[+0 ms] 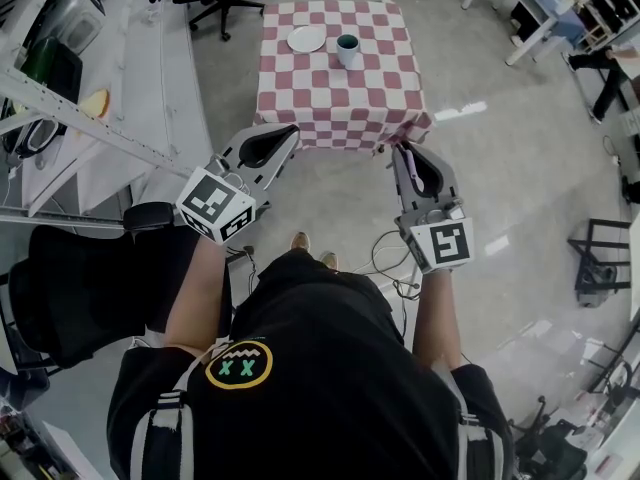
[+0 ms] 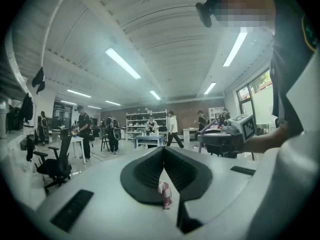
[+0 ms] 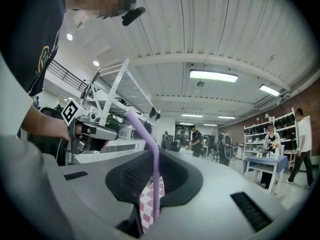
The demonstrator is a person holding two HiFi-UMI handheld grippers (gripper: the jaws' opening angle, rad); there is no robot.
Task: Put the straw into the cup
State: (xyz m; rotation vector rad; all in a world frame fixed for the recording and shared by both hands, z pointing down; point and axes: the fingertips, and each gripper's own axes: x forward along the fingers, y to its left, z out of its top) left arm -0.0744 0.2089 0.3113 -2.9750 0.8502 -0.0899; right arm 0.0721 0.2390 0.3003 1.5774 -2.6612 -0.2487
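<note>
While the person stands well back from the checked table [image 1: 340, 108], the straw [image 3: 155, 176] is clamped roughly upright between the jaws of the right gripper [image 1: 401, 154], its bent top leaning off to one side above them. The left gripper [image 2: 162, 150] is clenched on nothing: its jaws meet at the tips, and only the far table shows through the gap below them. Both grippers point level, side by side, towards the table. The cup [image 1: 347, 48] stands upright near the table's far edge, just beside a white plate [image 1: 307, 39] and well apart from either gripper. So the step in hand reads as the carry: the straw is held but has yet to reach the cup. The next move calls for bringing the right gripper over the table until the straw's lower end hangs above the cup's mouth, then lowering it so that the end goes inside before the jaws let go. The straw is thin and light and the mouth is small, so a steady line-up matters. Whether the left gripper needs to steady the cup I cannot judge from here.
</note>
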